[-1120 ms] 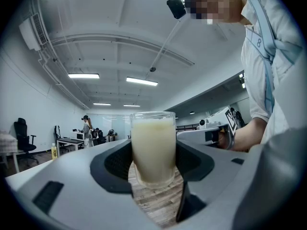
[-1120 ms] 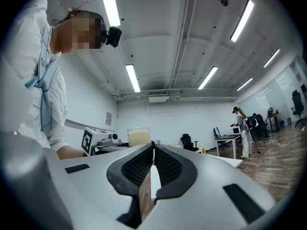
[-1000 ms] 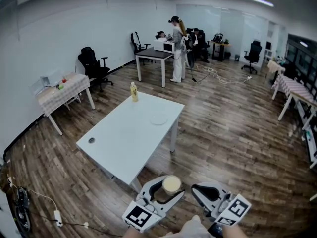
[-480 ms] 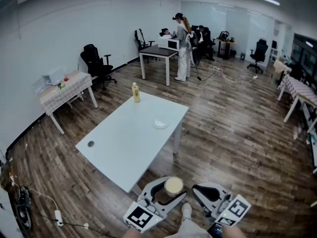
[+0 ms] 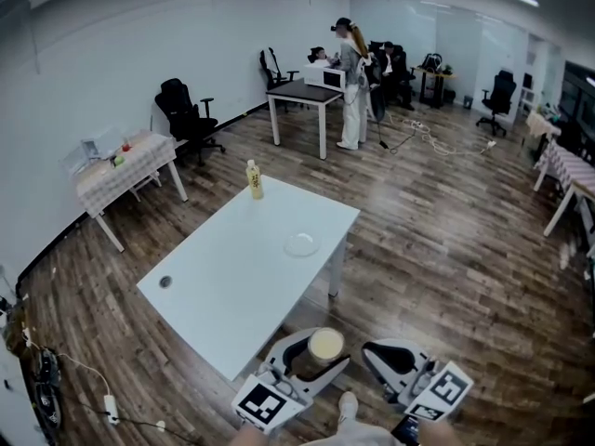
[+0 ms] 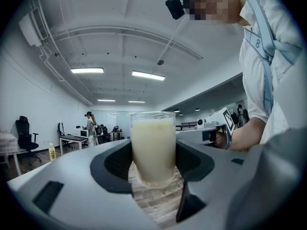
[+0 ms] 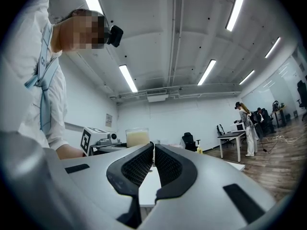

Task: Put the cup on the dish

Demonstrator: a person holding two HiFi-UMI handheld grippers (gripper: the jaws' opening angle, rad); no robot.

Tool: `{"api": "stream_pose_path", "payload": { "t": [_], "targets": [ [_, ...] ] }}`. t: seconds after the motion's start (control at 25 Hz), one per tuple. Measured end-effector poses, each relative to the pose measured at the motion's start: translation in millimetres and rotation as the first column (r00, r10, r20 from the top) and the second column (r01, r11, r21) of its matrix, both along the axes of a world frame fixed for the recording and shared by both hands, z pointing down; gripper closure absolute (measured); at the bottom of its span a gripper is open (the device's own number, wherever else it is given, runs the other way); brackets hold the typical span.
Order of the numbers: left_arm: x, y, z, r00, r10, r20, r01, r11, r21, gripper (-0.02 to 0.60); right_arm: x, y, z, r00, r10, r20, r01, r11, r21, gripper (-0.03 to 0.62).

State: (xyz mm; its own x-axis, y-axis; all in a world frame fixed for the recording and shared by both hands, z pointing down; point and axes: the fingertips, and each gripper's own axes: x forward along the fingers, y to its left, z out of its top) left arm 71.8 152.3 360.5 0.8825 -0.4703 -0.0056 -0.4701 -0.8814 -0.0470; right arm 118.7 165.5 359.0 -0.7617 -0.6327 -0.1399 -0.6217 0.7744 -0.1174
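Nearer now to the white table (image 5: 223, 282) and the dish (image 5: 300, 243) near its right edge than a second ago, yet well short of both. Clamped upright in the left gripper (image 5: 314, 354), over the floor: the cup (image 5: 324, 344) of pale liquid; beside it, the right gripper (image 5: 370, 352), pressed together on nothing. Probably means more walking before any lowering.

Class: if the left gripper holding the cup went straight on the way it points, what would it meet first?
Probably nothing near: the left gripper, shut on the cup, seems aimed over wood floor beside the white table; depth is unclear.
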Motion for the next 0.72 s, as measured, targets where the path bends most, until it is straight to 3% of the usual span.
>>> {"api": "stream_pose_path", "payload": {
  "t": [0.48,0.72],
  "targets": [
    [38.9,-75.1,-7.7,0.998,-0.062,-0.005,0.062,0.998,0.018,0.324,30.5,-78.9,-7.9,0.994,-0.107,-0.014,0.107,0.994,0.009,0.56],
    [42.1,-101.7,-2.4,0.993,-0.114,-0.017,0.114,0.993,0.018,0.324,39.9,-110.8,-8.1,0.988,-0.153,0.008,0.153,0.988,0.0,0.56]
  ]
}}
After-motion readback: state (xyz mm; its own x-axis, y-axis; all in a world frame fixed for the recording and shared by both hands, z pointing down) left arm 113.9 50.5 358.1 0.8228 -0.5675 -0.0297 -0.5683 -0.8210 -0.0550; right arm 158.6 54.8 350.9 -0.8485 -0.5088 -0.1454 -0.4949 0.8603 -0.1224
